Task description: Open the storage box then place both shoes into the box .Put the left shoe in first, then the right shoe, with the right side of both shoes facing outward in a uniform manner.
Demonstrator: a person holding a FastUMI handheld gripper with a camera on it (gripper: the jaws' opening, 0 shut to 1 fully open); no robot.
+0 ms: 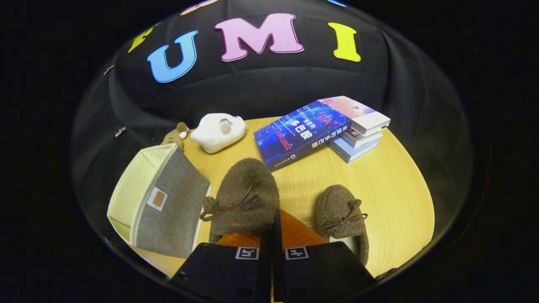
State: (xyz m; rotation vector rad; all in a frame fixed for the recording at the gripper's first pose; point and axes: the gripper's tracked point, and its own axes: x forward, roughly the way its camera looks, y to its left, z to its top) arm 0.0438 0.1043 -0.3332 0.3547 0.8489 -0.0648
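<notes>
While your fingers [273,235] sit pressed together with barely a slit between them, they hold nothing that you can make out; their tips lie over the heel end of the left shoe [244,195]. Take that shoe as your marker. The right shoe [343,214] lies just to its right, apart from it, with bare desk [391,185] running out to the round edge beyond. The storage box [158,202] stands close on the shoe's left, near the desk's edge, lid closed, so its contents are hidden. Beyond the shoe rests a white plush toy [219,131], a small brown toy [176,135] beside it. Beyond and right, a blue book [301,134] leans on stacked books [358,134].
</notes>
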